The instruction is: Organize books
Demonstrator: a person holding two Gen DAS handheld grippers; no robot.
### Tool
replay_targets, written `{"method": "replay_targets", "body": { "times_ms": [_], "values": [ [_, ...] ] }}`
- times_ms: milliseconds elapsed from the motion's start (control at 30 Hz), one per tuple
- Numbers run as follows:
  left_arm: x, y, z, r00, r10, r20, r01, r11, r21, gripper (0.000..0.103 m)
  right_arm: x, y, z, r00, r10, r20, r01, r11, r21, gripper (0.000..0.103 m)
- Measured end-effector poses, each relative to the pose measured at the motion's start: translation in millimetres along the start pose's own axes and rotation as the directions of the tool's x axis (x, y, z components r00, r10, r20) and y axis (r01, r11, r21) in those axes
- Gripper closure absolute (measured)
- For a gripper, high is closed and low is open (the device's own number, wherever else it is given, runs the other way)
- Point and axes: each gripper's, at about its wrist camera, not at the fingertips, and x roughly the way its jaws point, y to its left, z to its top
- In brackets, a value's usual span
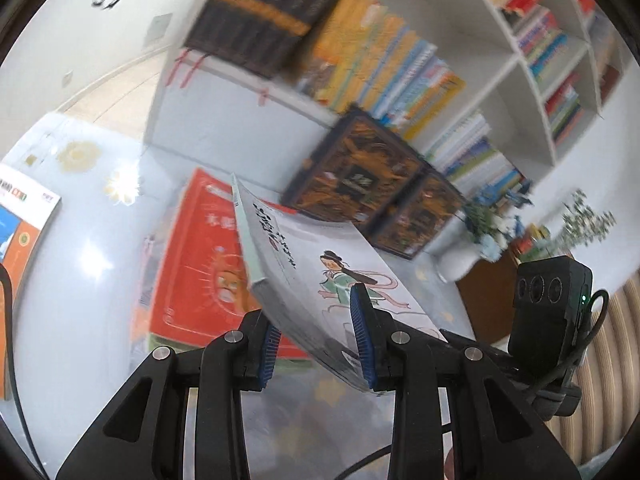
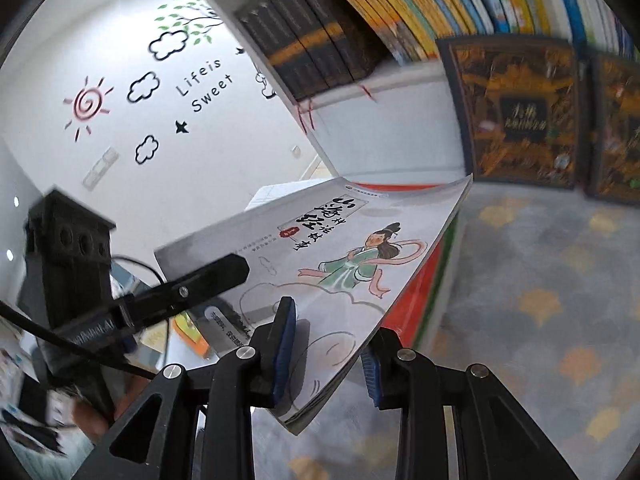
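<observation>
Both claws are clamped on one white picture book: left claw at one side, right claw at the near corner, carrying it tilted above the bench. Beyond lies a red book, then the bookshelf. An uneven pull could twist the cover loose.

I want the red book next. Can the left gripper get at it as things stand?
Probably not: the left gripper is shut on the white illustrated book, which the right gripper also holds, above the red book.
</observation>
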Motion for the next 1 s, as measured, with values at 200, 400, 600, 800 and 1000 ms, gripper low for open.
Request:
{"method": "replay_targets", "body": {
  "times_ms": [200,400,600,800,1000],
  "values": [
    [34.4,36.7,-3.0,0.999,-0.01,-0.051,0.007,0.998,-0.064,0.074,46.8,-30.2,8.1,0.996,-0.03,-0.08,0.038,0.995,0.094,0.073],
    [50.3,58.3,1.8,0.997,-0.041,-0.071,0.033,0.994,-0.108,0.074,61.2,-34.9,18.8,0.994,-0.058,-0.098,0.067,0.993,0.096,0.073],
    [55.6,68.7,-1.1,0.996,-0.01,-0.084,0.001,0.995,-0.102,0.074,77.8,-40.7,20.5,0.989,-0.073,-0.131,0.088,0.99,0.112,0.072],
    [41.2,97.0,-25.4,0.995,0.015,-0.1,-0.036,0.978,-0.205,0.074,89.1,-55.6,11.7,0.982,-0.073,-0.174,0.103,0.979,0.174,0.071],
    [10.7,97.1,-37.1,0.992,0.088,-0.086,-0.103,0.976,-0.192,0.074,84.8,-53.0,11.8,0.981,-0.107,-0.16,0.135,0.976,0.171,0.07]
  ]
}}
